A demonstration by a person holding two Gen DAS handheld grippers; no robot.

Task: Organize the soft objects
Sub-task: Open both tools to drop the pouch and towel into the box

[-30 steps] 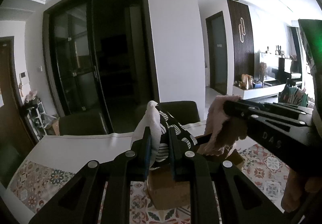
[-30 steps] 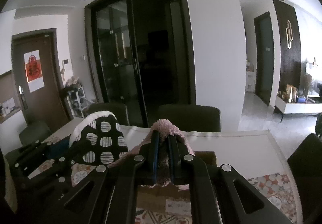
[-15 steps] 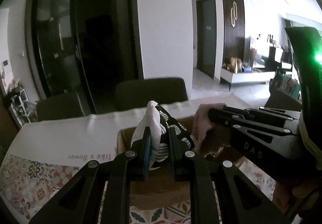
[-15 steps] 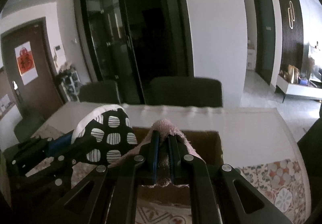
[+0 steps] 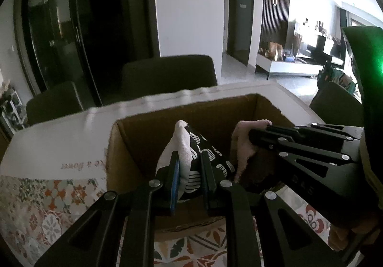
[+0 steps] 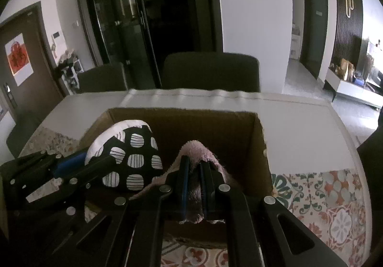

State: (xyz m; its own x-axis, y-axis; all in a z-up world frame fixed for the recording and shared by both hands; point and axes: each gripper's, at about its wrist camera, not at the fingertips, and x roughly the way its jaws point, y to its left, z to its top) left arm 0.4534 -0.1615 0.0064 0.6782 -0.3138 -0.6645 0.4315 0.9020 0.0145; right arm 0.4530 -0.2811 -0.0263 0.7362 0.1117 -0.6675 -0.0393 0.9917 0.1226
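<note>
An open cardboard box [image 5: 134,147] [image 6: 259,147] stands on the table. My left gripper [image 5: 190,168] is shut on a black-and-white patterned soft pouch [image 5: 189,161], held over the box's left half; the pouch also shows in the right wrist view [image 6: 134,154]. My right gripper [image 6: 195,178] is shut on a pink fluffy cloth [image 6: 198,149], held over the box beside the pouch; the cloth also shows in the left wrist view [image 5: 244,140]. The left gripper [image 6: 69,166] and the right gripper [image 5: 253,132] sit side by side. The box's floor is hidden.
The table [image 6: 299,123] has a white cover at the far side and a floral patterned cloth [image 6: 330,197] near me. Dark chairs [image 6: 210,72] stand behind the table. Dark glass doors [image 6: 134,27] lie beyond.
Both grippers have moved forward and tilted down with their soft items, from above the table to inside the box's opening. Both stay shut.
</note>
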